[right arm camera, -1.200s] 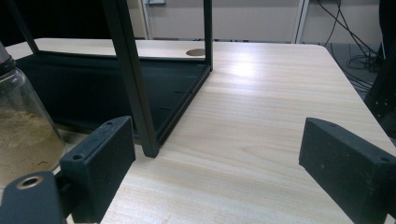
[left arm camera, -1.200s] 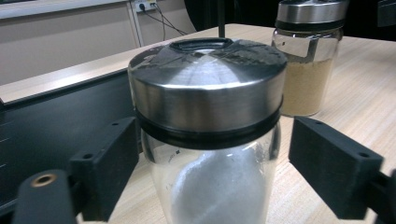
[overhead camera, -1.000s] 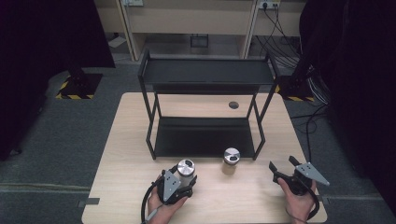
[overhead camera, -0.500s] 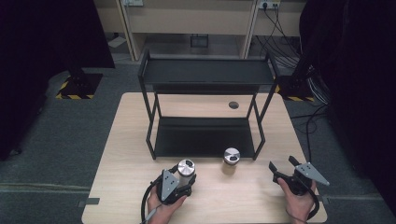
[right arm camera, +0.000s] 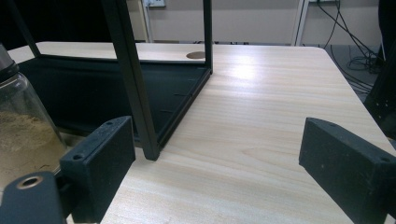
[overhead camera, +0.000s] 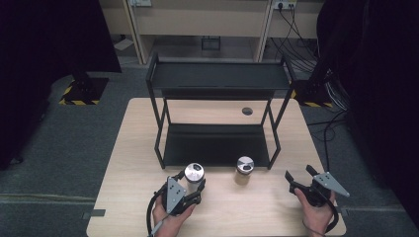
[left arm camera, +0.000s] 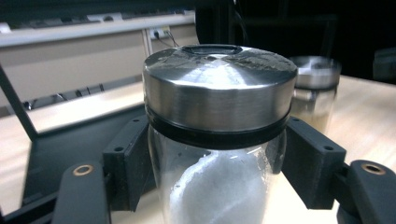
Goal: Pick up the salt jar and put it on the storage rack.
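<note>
A glass jar of white powder with a steel lid (overhead camera: 193, 173) (left arm camera: 217, 93) stands on the wooden table (overhead camera: 257, 207) near its front edge. My left gripper (overhead camera: 193, 182) (left arm camera: 217, 163) is shut on it, a black pad (left arm camera: 128, 163) pressing each side just under the lid. A second steel-lidded jar (overhead camera: 244, 167) (left arm camera: 315, 79) (right arm camera: 18, 121), holding tan powder, stands to its right in front of the rack. My right gripper (overhead camera: 298, 173) (right arm camera: 219, 172) rests at the front right of the table, open, with bare wood between its jaws.
A black two-tier metal rack (overhead camera: 217, 74) stands at the middle of the table, its lower shelf (overhead camera: 217, 143) bare. One front leg (right arm camera: 135, 93) rises just ahead of my right gripper. A round cable hole (overhead camera: 247, 111) lies behind the rack.
</note>
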A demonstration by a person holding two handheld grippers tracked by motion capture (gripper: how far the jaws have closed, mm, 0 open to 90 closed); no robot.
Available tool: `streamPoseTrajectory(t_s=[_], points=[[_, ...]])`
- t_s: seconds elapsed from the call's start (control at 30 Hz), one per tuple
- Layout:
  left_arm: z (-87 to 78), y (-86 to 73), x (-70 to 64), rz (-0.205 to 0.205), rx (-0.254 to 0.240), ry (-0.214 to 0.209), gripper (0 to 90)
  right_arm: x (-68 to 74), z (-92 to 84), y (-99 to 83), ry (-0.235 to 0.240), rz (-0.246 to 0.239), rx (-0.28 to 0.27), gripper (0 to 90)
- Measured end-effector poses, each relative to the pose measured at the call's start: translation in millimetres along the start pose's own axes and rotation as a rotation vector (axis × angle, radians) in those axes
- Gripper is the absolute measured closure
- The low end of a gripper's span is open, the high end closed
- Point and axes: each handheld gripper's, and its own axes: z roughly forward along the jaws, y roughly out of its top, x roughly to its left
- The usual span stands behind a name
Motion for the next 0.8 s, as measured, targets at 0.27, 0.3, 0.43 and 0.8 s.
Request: streamPoseTrajectory(t_s=[0.27,0.3,0.43,0.8], points=[[-6.4,16.3,-1.0,0.02,-0.076,0.039,30.2,0.2,0.0,-0.4,-0.001,0.001,0.0,10.8],[-6.4,17.9,-0.8,0.02,-0.08,0.043,30.2,0.2,-0.2,-0.6,-0.002,0.002,0.0,10.9],[-5.7,22.5,1.7,0.01,-0.085,0.05,30.3,0.3,-0.7,-1.0,-0.003,0.001,-0.002,10.8],[0.5,50.1,13.8,-0.016,-0.058,0.08,30.3,2.1,2.2,-1.2,0.005,0.0,0.004,10.9]])
